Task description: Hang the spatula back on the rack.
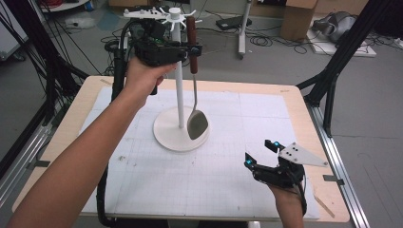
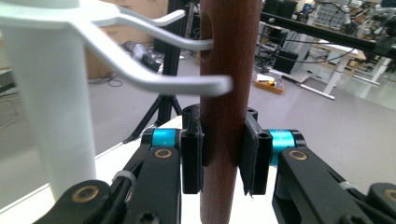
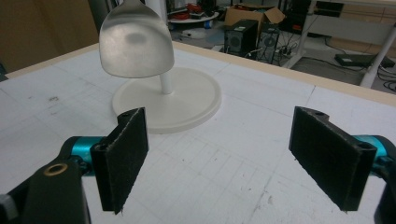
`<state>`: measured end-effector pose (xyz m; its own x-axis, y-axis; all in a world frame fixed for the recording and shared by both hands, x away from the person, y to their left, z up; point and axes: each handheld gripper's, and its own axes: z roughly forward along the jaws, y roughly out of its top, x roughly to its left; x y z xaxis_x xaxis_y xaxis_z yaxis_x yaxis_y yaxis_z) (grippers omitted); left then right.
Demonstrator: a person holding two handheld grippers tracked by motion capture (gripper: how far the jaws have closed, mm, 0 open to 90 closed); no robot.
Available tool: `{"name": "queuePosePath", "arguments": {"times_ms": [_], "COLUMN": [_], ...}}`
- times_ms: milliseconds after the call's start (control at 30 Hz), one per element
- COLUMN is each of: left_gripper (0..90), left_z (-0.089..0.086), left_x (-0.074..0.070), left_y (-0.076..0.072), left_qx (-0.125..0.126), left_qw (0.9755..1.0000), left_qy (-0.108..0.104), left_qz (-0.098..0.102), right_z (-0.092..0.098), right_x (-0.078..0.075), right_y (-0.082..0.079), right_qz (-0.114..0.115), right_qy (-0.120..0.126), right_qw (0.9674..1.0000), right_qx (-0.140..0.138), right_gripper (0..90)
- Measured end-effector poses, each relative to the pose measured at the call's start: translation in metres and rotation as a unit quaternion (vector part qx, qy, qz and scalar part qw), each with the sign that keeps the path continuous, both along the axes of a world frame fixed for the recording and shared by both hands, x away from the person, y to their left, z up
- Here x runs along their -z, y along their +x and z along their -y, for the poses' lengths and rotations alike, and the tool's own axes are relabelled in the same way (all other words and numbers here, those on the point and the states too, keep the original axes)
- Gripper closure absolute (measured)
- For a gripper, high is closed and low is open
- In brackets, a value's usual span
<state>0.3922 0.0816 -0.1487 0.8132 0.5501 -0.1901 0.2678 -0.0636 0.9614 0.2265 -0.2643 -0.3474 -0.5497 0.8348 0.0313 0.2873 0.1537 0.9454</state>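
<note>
A spatula with a brown wooden handle (image 1: pixel 191 42) and a grey metal head (image 1: pixel 196 124) hangs upright beside a white hook stand (image 1: pixel 179 95). My left gripper (image 1: pixel 192 49) is shut on the handle, high above the table. In the left gripper view both pads (image 2: pixel 192 154) press the handle (image 2: pixel 229 93). One white hook (image 2: pixel 154 81) crosses in front of the handle, and another reaches the hole (image 2: pixel 208 32) near its top; whether it passes through I cannot tell. My right gripper (image 1: pixel 260 153) rests low at the table's front right, open, with nothing between its pads (image 3: pixel 123 158).
The stand's round base (image 1: pixel 171 135) sits mid-table on a white gridded mat (image 1: pixel 223 175). In the right gripper view the spatula head (image 3: pixel 135 42) hangs just above that base (image 3: pixel 187 100). Black frame poles, cables and boxes stand on the floor beyond the table.
</note>
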Motion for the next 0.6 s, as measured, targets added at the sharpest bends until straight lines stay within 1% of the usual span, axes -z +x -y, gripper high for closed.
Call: {"name": "queuePosePath", "arguments": {"times_ms": [133, 200, 333, 367, 400, 433, 500, 600], "left_gripper": [72.9, 72.8, 72.3, 71.8, 68.8, 63.7, 54.5, 46.7], "left_z": [-0.001, -0.001, -0.004, -0.005, -0.007, -0.009, -0.014, -0.025], "left_x": [0.002, 0.003, 0.006, 0.007, 0.009, 0.01, 0.013, 0.019], "left_y": [0.001, 0.001, -0.002, -0.003, -0.005, -0.007, -0.012, -0.018], "left_qx": [-0.006, -0.005, -0.005, -0.002, -0.001, 0.0, -0.004, -0.001], "left_qw": [0.9999, 0.9999, 0.9999, 0.9999, 0.9998, 0.9997, 0.9992, 0.9988], "left_qy": [0.009, 0.013, 0.007, 0.002, -0.004, -0.005, -0.007, -0.012], "left_qz": [0.0, 0.0, 0.009, 0.013, 0.02, 0.026, 0.038, 0.047], "right_z": [0.0, 0.001, 0.001, 0.001, 0.001, 0.002, 0.002, 0.002], "right_x": [0.0, 0.0, 0.001, 0.001, 0.001, 0.001, 0.001, 0.001], "right_y": [0.0, 0.0, -0.001, -0.001, -0.001, -0.001, -0.001, -0.002], "right_qz": [-0.002, -0.002, -0.002, -0.003, -0.002, -0.002, -0.003, -0.003], "right_qy": [0.001, 0.001, 0.002, 0.003, 0.002, 0.001, 0.002, 0.002], "right_qw": [1.0, 1.0, 1.0, 1.0, 1.0, 1.0, 1.0, 1.0], "right_qx": [0.0, -0.001, 0.0, 0.001, 0.001, 0.001, 0.002, 0.002], "right_gripper": [18.4, 18.4, 18.4, 18.4, 18.4, 18.4, 18.4, 18.4]}}
